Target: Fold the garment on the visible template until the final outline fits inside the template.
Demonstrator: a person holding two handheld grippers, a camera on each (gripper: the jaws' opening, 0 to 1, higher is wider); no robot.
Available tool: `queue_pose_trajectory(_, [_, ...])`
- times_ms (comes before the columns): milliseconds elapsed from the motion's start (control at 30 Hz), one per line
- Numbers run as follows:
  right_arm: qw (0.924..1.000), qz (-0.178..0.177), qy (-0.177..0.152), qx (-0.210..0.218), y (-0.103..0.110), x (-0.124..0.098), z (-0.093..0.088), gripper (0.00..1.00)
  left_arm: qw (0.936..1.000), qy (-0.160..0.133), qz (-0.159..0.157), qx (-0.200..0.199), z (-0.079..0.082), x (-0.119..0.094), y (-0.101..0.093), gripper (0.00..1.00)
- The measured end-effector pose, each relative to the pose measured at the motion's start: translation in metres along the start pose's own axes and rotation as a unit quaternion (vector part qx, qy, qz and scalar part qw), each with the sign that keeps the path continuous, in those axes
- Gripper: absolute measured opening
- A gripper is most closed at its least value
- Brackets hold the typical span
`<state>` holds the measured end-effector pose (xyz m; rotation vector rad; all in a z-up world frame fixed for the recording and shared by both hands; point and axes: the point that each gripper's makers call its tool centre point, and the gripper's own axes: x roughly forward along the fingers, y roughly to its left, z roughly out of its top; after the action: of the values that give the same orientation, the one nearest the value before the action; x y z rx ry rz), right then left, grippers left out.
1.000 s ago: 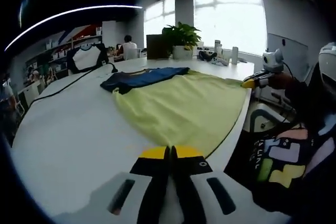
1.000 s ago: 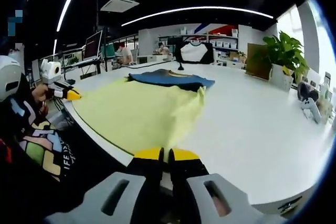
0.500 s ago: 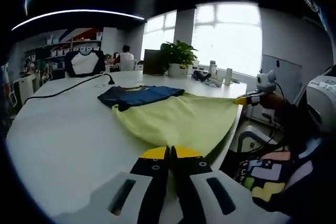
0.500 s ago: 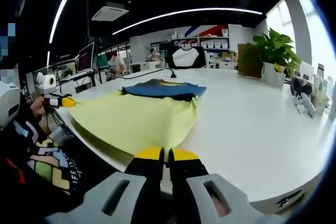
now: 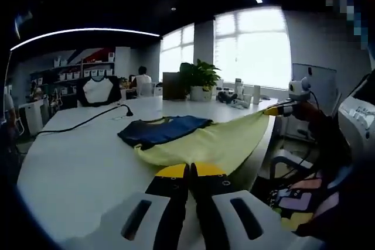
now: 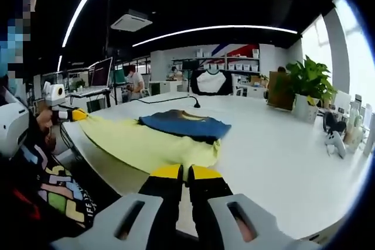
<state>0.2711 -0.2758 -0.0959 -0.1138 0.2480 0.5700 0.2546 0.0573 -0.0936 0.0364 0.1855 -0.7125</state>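
A yellow garment [image 5: 205, 143] with a dark blue upper part [image 5: 164, 129] lies on the white table [image 5: 76, 162]. My left gripper [image 5: 190, 171] is shut on one corner of its yellow hem. The right gripper [image 5: 274, 110] comes in from the right, shut on the other corner, and the hem hangs stretched between the two above the table. In the right gripper view my right gripper [image 6: 183, 173] is shut on the yellow cloth [image 6: 146, 141]. The blue part [image 6: 184, 124] lies flat beyond it, and the left gripper [image 6: 69, 114] holds the far corner.
A black cable [image 5: 88, 122] runs across the table's left side. A potted plant [image 5: 199, 74] and small items [image 5: 240, 96] stand at the far edge by the window. A person's patterned sleeve [image 6: 53, 185] is close by. A black-and-white shirt [image 6: 211, 81] hangs in the background.
Both grippers have lifted the yellow hem off the table edge and carried it toward the blue part. The yellow cloth now looks shorter and bunched.
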Motion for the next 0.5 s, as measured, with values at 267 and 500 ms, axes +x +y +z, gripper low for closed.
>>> queue_pose_trajectory(267, [0.9983,-0.005,-0.03,-0.05,0.003,0.002,0.042,0.02,0.9995,-0.028,0.012,0.009,0.027,-0.009,0.006,0.02])
queue_pose_trajectory(500, [0.9961,-0.009,-0.049,-0.073,0.0,0.006,0.069,0.02,0.9983,-0.043,0.023,0.03,0.054,-0.014,0.007,0.02])
